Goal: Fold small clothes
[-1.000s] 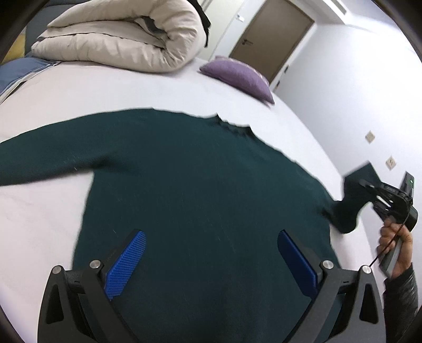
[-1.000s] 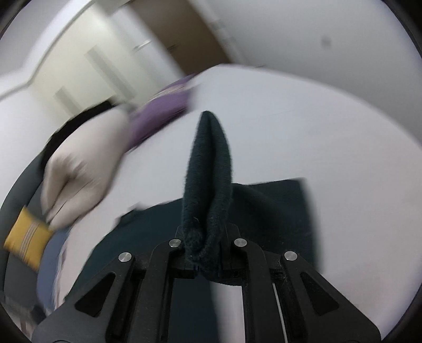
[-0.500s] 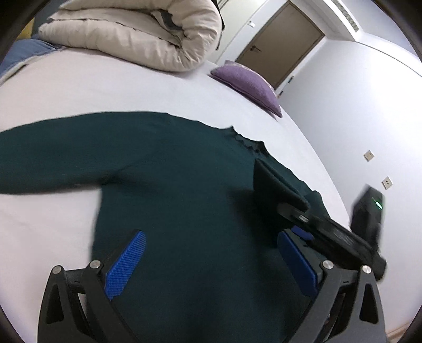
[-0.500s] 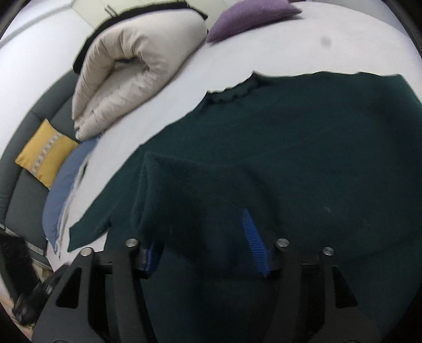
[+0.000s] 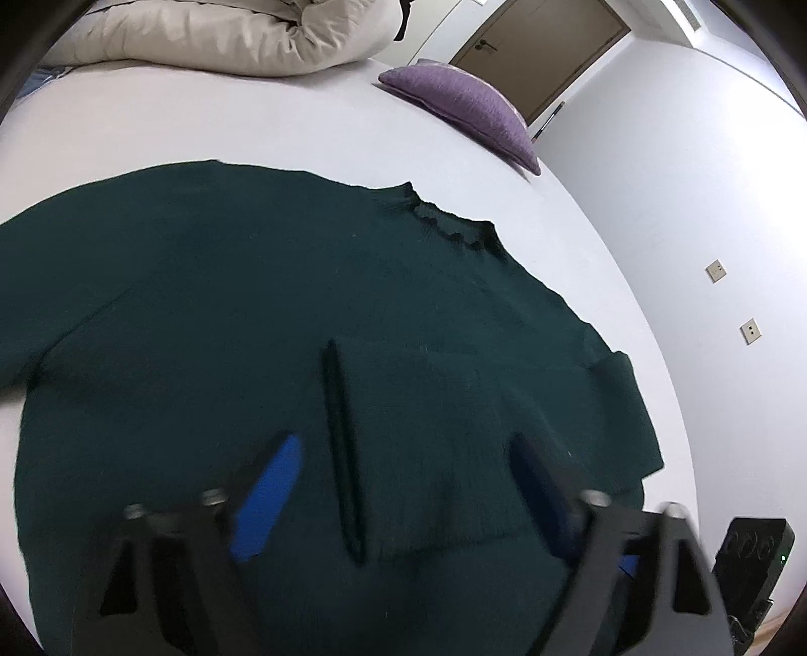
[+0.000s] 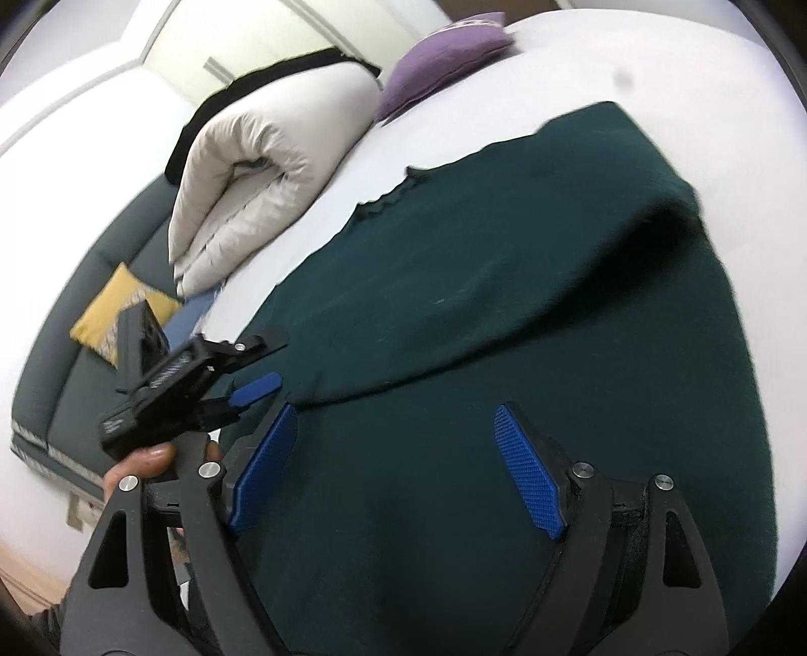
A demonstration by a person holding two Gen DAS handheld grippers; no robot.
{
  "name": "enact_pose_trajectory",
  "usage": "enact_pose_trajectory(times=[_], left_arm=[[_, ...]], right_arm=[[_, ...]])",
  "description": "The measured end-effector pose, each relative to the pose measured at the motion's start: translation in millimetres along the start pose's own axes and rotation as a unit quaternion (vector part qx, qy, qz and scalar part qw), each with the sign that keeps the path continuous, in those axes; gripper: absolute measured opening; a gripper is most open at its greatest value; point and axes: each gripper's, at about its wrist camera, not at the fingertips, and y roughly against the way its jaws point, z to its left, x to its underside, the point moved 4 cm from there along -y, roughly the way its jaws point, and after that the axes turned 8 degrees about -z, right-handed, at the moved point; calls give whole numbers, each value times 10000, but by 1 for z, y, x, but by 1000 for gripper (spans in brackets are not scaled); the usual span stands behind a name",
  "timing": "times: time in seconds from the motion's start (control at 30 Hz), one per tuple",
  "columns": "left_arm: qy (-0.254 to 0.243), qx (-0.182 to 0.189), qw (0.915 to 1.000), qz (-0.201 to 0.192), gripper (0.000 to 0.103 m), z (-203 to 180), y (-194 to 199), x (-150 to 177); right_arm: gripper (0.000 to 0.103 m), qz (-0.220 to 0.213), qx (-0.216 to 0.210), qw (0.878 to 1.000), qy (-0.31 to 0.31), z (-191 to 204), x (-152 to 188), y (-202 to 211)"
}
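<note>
A dark green knit sweater point(image 5: 212, 323) lies flat on the white bed point(image 5: 252, 116), collar away from me. Its right sleeve point(image 5: 454, 444) is folded across the body, cuff edge near the middle. The other sleeve stretches off to the left. My left gripper point(image 5: 403, 484) is open and empty just above the folded sleeve. My right gripper point(image 6: 393, 454) is open and empty above the sweater's lower body point(image 6: 504, 313). The left gripper also shows in the right wrist view point(image 6: 242, 373), open, at the sweater's left side.
A rolled beige duvet point(image 5: 212, 35) and a purple pillow point(image 5: 464, 106) lie at the bed's far end. A grey sofa with a yellow cushion point(image 6: 116, 313) stands beyond the bed. A black device point(image 5: 751, 560) sits off the bed's right edge.
The right gripper carried the sleeve over the sweater's body, let it go and opened. The sleeve now lies folded across the body. The left gripper moved in over it.
</note>
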Motion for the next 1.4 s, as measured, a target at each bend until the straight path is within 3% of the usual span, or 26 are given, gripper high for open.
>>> enact_pose_trajectory(times=[0.03, 0.13, 0.23, 0.33, 0.43, 0.57, 0.6, 0.7, 0.8, 0.93, 0.97, 1.03, 1.3, 1.4], left_arm=[[-33, -31, 10000, 70, 54, -1, -5, -1], [-277, -349, 9988, 215, 32, -2, -16, -1], [-387, -305, 9984, 278, 14, -3, -17, -4], [-540, -240, 9982, 116, 12, -8, -9, -15], [-961, -258, 9944, -367, 12, -23, 7, -35], [-1184, 8, 9874, -1046, 12, -33, 22, -63], [-1279, -104, 9854, -1119, 12, -31, 20, -66], [-1281, -430, 9878, -769, 12, -11, -9, -64], [-1111, -599, 9904, -560, 13, 12, -28, -50], [-811, -462, 9940, -579, 13, 25, -35, -44], [-835, -445, 9937, -597, 13, 23, -35, -46], [-970, -466, 9923, -618, 13, 19, -34, -48], [-905, -430, 9925, -706, 16, 31, -28, -35], [-868, -329, 9924, -810, 17, 33, -29, -32]], right_arm=[[80, -41, 23, 9999, -120, -7, -2, 4], [80, -150, 22, 9993, -342, -26, 0, 23], [80, -313, 96, 9986, -421, -34, -14, 27], [80, -460, 251, 9972, -526, -47, -26, 37], [80, -665, 408, 9948, -657, -60, -43, 44], [80, -840, 795, 9911, -665, -80, -66, 53], [80, -859, 908, 9901, -645, -85, -71, 54], [76, -763, 1172, 9881, -638, -100, -88, 47], [64, -591, 1414, 9871, -463, -108, -100, 34], [33, -43, 1955, 9807, -17, -122, -102, 2], [31, -56, 2055, 9785, 179, -121, -102, 1], [16, -62, 2094, 9771, 374, -119, -103, 4], [13, -161, 2164, 9761, 151, -138, -110, 9], [18, -109, 1989, 9799, -87, -133, -115, 14]])
